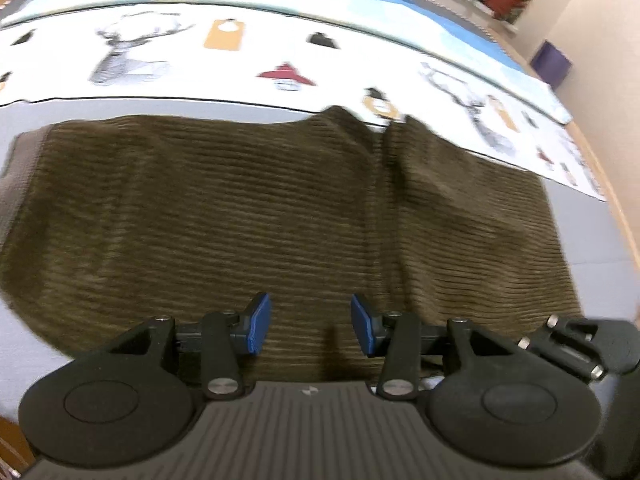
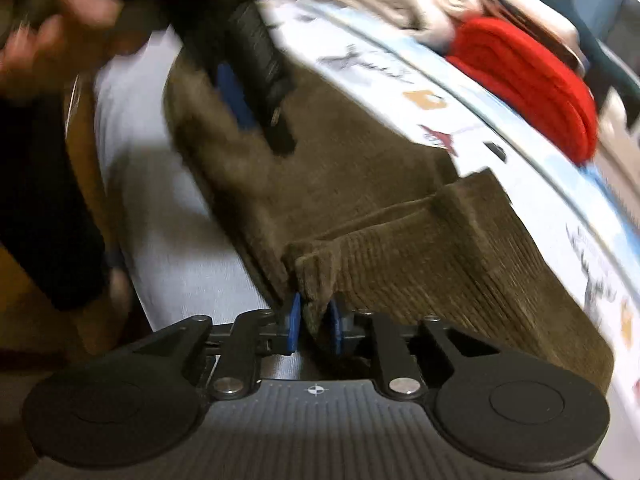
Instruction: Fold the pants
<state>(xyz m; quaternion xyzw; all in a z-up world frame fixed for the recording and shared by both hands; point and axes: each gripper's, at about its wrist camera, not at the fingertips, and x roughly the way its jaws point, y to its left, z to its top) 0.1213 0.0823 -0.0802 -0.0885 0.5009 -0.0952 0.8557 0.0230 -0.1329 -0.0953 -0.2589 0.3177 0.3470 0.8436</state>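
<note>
Left wrist view: your left gripper (image 1: pixel 311 326) is hovering agape over the brown corduroy pants (image 1: pixel 240 216), already folded, lying before the printed cloth (image 1: pixel 200 64). Right wrist view: your right gripper (image 2: pixel 314 326) is pinching the pants' corner; 1 fold seems left.

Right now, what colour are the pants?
Brown, with thin ribbed stripes like corduroy. The pants show best in the left wrist view.

— What is the cloth of the pants (image 1: pixel 256 208)?

— Brown corduroy, ribbed and matt. My left gripper (image 1: pixel 311 329) is matt black plastic with blue rubbery pads (image 1: pixel 260 322) and shiny metal pins.

— And under them?

— A smooth grey sheet (image 2: pixel 172 216), then a printed cloth (image 1: pixel 248 76). The red knit (image 2: pixel 532 92) looks thick and ribbed.
</note>
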